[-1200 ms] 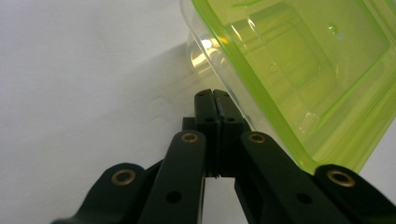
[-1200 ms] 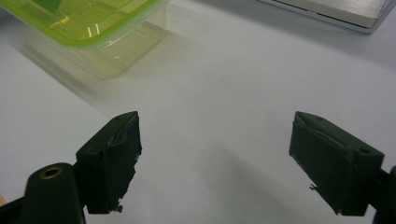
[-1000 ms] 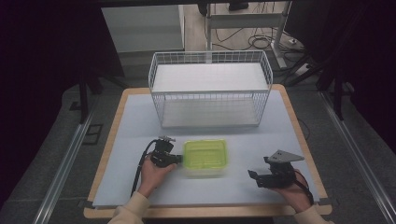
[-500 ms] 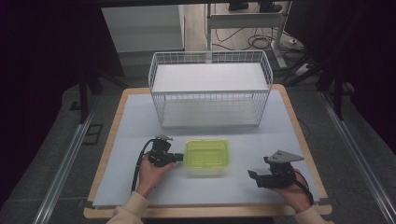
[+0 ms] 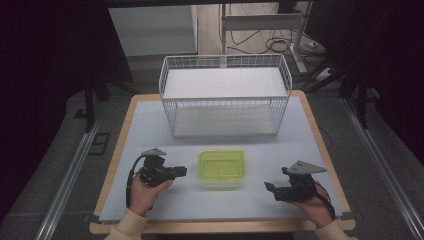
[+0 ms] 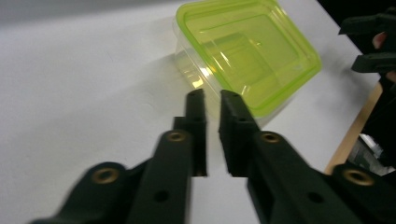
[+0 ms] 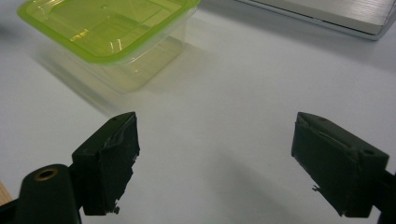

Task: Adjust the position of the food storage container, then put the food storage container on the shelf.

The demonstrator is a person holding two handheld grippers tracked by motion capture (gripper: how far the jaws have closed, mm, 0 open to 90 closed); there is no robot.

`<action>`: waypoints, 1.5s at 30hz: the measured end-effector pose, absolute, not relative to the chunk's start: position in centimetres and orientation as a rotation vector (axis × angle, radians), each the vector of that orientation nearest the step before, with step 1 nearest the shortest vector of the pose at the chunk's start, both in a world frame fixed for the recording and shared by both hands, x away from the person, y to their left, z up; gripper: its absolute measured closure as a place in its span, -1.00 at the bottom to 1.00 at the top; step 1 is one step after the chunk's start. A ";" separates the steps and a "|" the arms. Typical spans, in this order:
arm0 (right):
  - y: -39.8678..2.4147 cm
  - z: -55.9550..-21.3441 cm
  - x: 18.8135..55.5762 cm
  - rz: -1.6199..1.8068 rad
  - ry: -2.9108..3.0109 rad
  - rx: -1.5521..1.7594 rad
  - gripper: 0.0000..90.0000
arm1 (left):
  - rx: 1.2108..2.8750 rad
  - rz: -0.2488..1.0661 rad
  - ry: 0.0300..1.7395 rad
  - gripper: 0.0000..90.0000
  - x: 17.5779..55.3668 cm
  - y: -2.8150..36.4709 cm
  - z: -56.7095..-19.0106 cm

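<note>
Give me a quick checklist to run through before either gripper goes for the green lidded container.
1. Container upright on the table, lid seated: ok.
2. Left gripper jaws: a narrow gap, just been opening, nothing between them; too narrow for the container: not ok.
3. Right gripper jaws wide apart and empty: ok.
4. Both grippers clear of the container: ok in the high view.
5. Bare table between each gripper and the container: ok.
6. Wire basket stands apart behind the container: ok.
</note>
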State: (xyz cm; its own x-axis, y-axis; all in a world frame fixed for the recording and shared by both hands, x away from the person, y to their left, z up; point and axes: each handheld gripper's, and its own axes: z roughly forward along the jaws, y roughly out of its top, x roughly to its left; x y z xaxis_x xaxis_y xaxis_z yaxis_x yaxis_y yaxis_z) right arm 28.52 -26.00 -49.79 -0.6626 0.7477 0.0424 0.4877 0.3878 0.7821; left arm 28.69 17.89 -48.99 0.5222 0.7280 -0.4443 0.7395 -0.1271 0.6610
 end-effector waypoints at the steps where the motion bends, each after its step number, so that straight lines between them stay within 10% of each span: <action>1: -26.0 -49.8 28.5 1.154 2.334 1.079 -0.66 | 1.861 -0.016 1.211 0.70 28.7 17.9 -49.0; 10: -25.7 -49.6 28.4 1.221 2.355 1.046 -0.73 | 1.777 -0.066 1.209 -0.12 28.2 17.9 -48.1; 45: -21.2 -48.9 35.7 1.490 2.457 1.459 -0.20 | 1.662 -0.266 1.295 -0.07 32.6 16.7 -49.8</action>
State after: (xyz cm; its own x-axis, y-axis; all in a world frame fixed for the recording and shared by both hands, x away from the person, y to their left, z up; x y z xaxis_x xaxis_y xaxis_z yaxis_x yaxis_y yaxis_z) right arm 35.73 -21.24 -48.86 -0.5877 0.6514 0.4799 0.7266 0.1641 0.6672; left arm 32.57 16.70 -49.81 0.4088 0.6213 -0.6685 0.8344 0.0422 0.5495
